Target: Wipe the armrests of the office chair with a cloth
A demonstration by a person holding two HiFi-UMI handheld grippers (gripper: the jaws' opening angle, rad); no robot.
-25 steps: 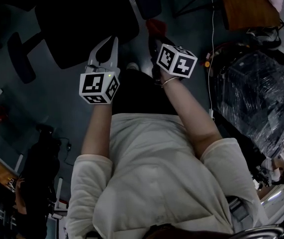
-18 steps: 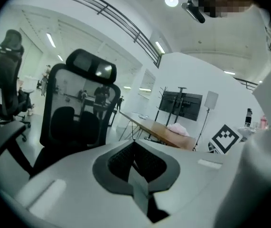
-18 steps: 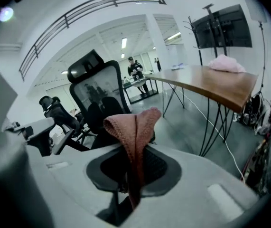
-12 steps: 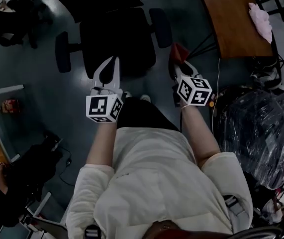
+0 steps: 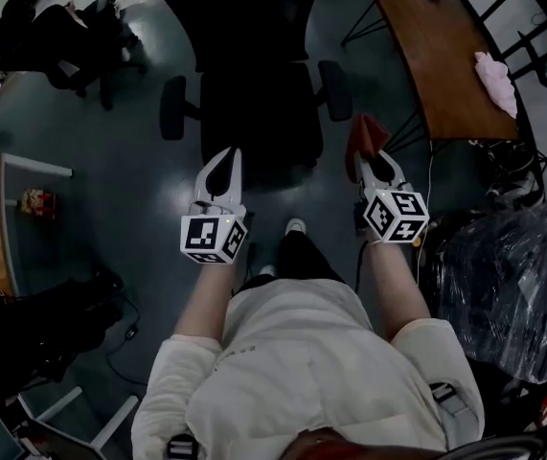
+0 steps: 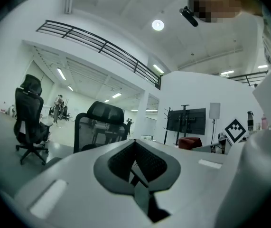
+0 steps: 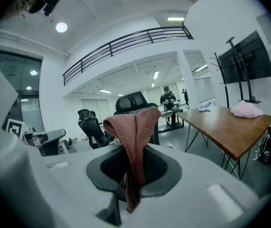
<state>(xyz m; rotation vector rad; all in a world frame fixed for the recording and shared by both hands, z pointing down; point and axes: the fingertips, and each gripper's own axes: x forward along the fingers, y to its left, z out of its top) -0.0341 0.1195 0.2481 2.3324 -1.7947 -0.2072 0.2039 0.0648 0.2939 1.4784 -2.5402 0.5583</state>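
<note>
- your left gripper (image 5: 223,161) is held out in front of you over the floor, just short of the office chair (image 5: 254,103); its two fingers are pressed together with nothing between them.
- your right gripper (image 5: 371,161) is level with it on the other side, its fingers clamped on the cloth (image 7: 134,127).
- the cloth is reddish-brown and knitted; its fold stands up above the fingertips and a strip of it runs down between the dark pads.
- the chair is black and faces you, its seat between the two grippers and a little beyond them.
- the armrest on your left (image 5: 172,108) sticks out from the seat's side, well apart from the left gripper.
- the armrest on your right (image 5: 333,89) is near the cloth; in the head view the cloth sits just beside it and towards you, and i cannot tell whether they touch.
- a wooden desk (image 5: 436,56) runs along your right; a pink rag (image 5: 495,70) lies at its right edge, close to the near end.
- beside your right arm stands a bulky thing wrapped in clear plastic (image 5: 508,286).
- a second black chair (image 5: 72,27) stands well off to your far left.
</note>
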